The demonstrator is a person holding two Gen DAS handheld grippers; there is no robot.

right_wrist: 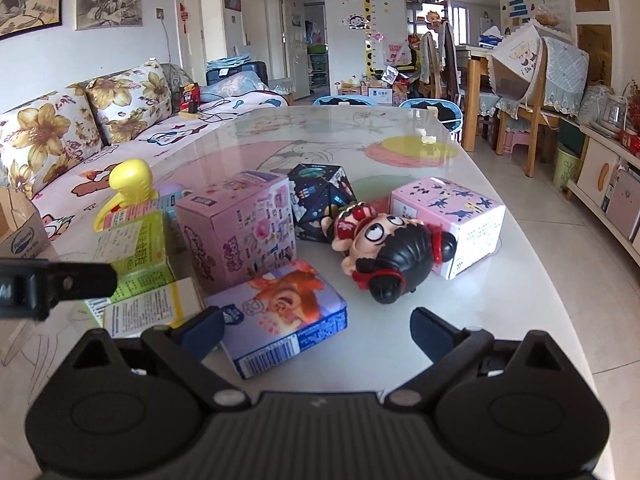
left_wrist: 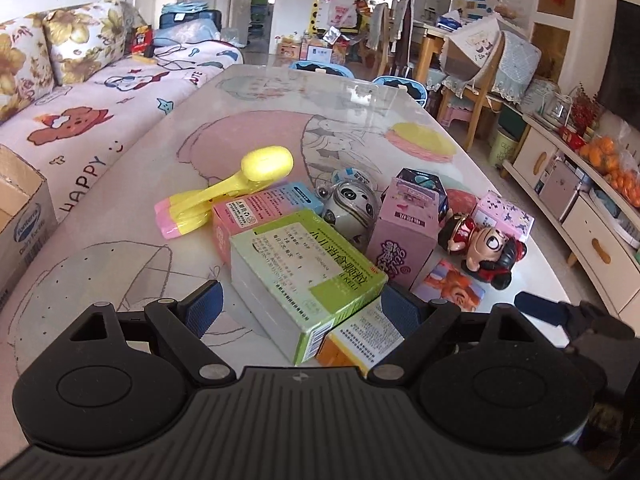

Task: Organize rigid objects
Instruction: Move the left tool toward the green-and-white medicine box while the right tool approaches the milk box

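Note:
My left gripper (left_wrist: 302, 308) is open, its blue pads on either side of a green medicine box (left_wrist: 304, 276) that lies tilted on a yellow-orange box (left_wrist: 360, 336). Behind them are a pink box (left_wrist: 260, 208), a yellow clip toy (left_wrist: 240, 188), a panda toy (left_wrist: 352, 208) and a tall pink box (left_wrist: 404, 232). My right gripper (right_wrist: 316, 330) is open too, low over the table, with a flat blue box with an orange cartoon (right_wrist: 280, 312) between its fingers. A black-haired doll (right_wrist: 392, 252) lies just beyond, beside a dark cube (right_wrist: 320, 196) and a pink-white box (right_wrist: 452, 220).
The glass-topped table (right_wrist: 500, 312) ends at a curved edge on the right, with tiled floor past it. A cardboard carton (left_wrist: 20, 224) stands at the table's left side, against a flowered sofa (left_wrist: 80, 112). Chairs and a cabinet line the far right.

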